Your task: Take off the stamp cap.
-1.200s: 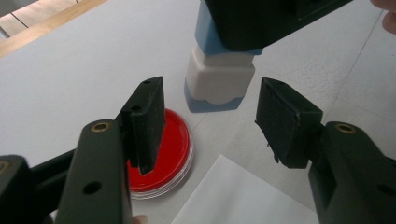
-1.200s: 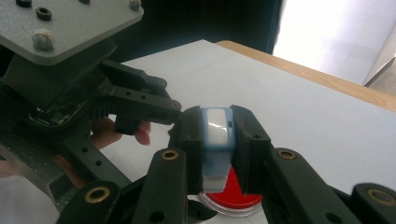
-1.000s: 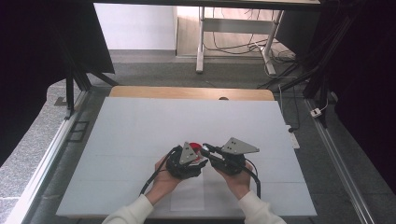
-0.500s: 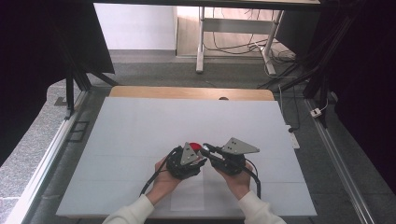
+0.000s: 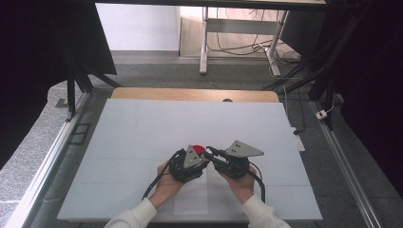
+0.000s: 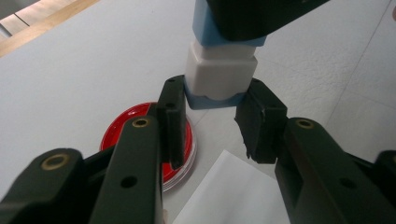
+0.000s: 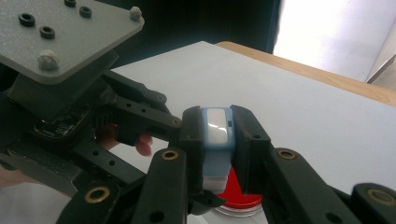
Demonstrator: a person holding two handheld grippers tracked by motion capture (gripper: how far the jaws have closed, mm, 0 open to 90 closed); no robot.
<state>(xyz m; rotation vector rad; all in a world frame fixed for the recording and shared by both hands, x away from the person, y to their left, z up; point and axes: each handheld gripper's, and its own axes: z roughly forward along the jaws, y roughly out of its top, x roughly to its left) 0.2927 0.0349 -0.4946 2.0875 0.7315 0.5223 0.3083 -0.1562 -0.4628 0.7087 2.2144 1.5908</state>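
1. Fingers first: the right gripper (image 7: 217,154) is clenched on a small blue-and-white block (image 7: 216,140), its pads flat against the two side faces. The left gripper (image 6: 212,123) stands released, its jaws either side of the block's lower blue end; whether they touch it I cannot tell.
2. White table (image 5: 142,128): broad and mostly bare, both grippers low near its front middle.
3. White paper sheet (image 6: 229,191): lying flat just beneath the left jaws.
4. Red round dish (image 6: 140,116) with a clear rim: on the table right below the block, close enough to be knocked.
5. Block itself: held above the table between the grippers. It looks like light, rigid plastic in stacked sections, smooth and probably slippery; best gripped on flat opposite faces, near a seam if sections are to part.
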